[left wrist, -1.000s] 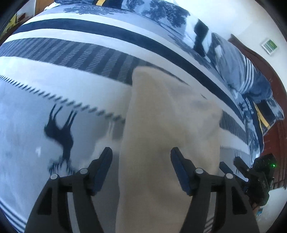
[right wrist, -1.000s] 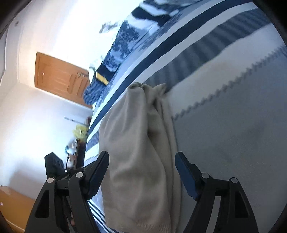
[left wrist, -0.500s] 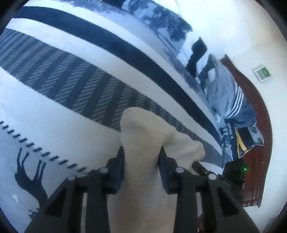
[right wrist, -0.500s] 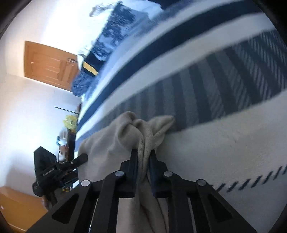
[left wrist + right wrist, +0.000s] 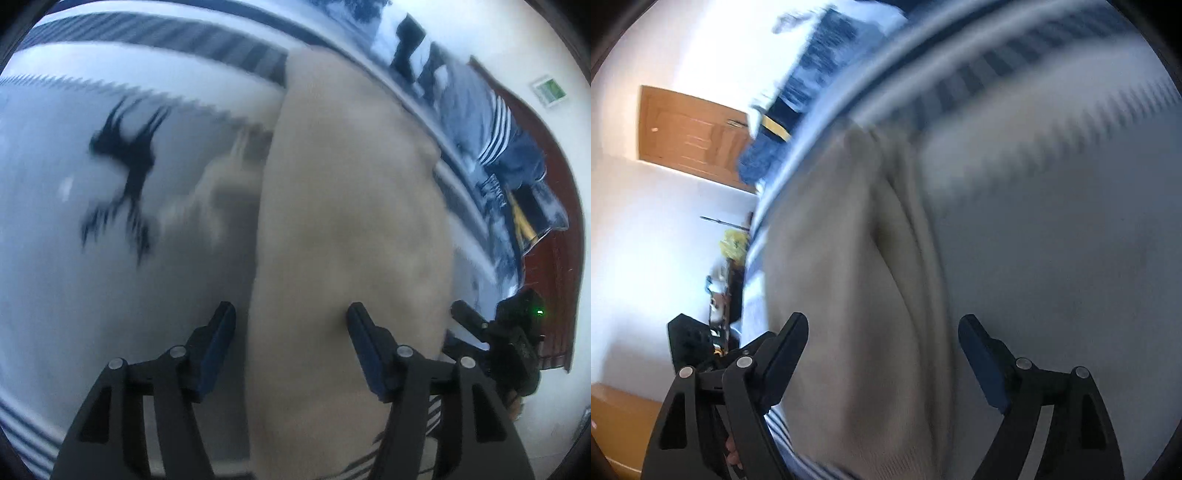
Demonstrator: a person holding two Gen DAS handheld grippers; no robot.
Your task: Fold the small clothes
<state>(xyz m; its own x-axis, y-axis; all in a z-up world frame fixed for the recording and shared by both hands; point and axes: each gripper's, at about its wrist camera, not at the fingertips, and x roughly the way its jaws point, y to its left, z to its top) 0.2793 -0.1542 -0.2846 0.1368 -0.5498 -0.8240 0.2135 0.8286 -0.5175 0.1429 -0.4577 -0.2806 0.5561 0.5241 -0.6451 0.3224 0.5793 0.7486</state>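
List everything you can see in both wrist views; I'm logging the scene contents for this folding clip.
beige garment: one, beige, lying lengthwise on the bedspread, ahead of both grippers.
bedspread: one, white and grey with navy stripes and a dark deer print, under the garment.
pillows: blue and white patterned, count unclear, at the bed's far end.
headboard: one, dark red-brown wood, behind the pillows.
wall panel: one, white with green, on the wall.
door: one, orange-brown wood, far left in the right wrist view.
left gripper: one, black with blue pads, open, over the garment.
right gripper: one, black with blue pads, open, over the garment.
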